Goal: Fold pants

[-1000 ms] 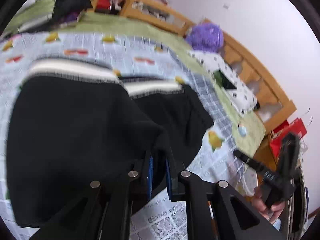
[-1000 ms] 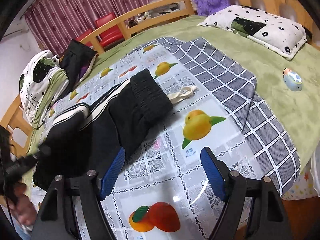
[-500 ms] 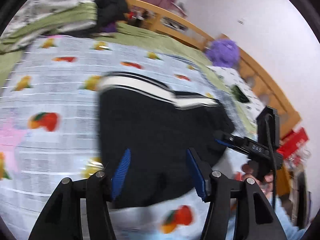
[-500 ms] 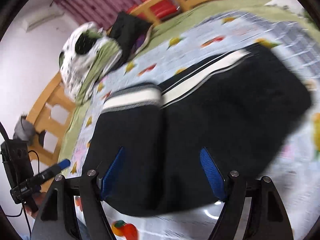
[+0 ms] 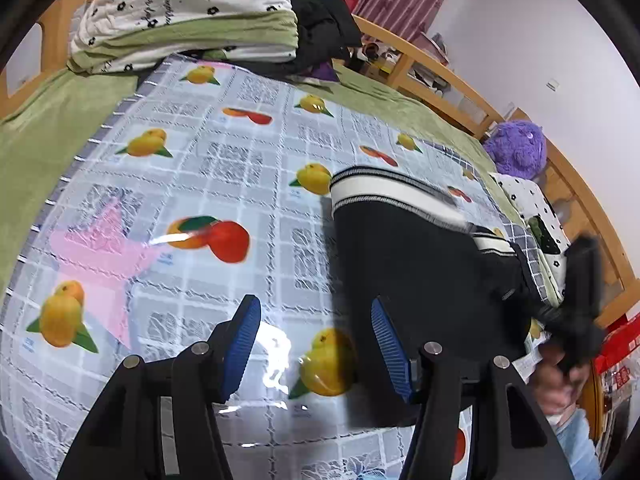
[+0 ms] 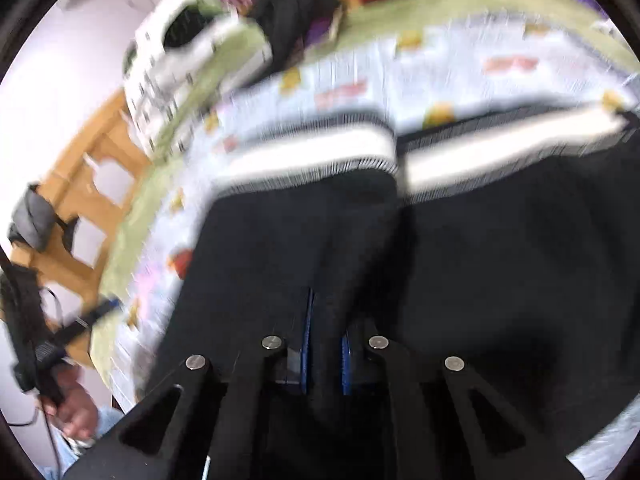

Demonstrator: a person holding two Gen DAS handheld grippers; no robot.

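The black pants (image 5: 420,256) with a white side stripe lie folded on the fruit-print cloth (image 5: 224,184) on the bed. My left gripper (image 5: 316,344) is open and empty, just left of the pants' near edge, above the cloth. My right gripper (image 6: 325,344) is shut on a fold of the black pants (image 6: 460,264) at their near edge. The right wrist view is blurred. The right gripper also shows at the right edge of the left wrist view (image 5: 576,304).
Folded bedding (image 5: 188,12) and a dark garment (image 5: 324,28) sit at the far end of the bed. A purple plush toy (image 5: 516,152) and a spotted pillow (image 5: 536,216) lie at the right. A wooden bed frame (image 5: 432,68) runs behind.
My left gripper let go of the pants, opened and moved left off them. My right gripper swung over to the pants and closed on their near edge.
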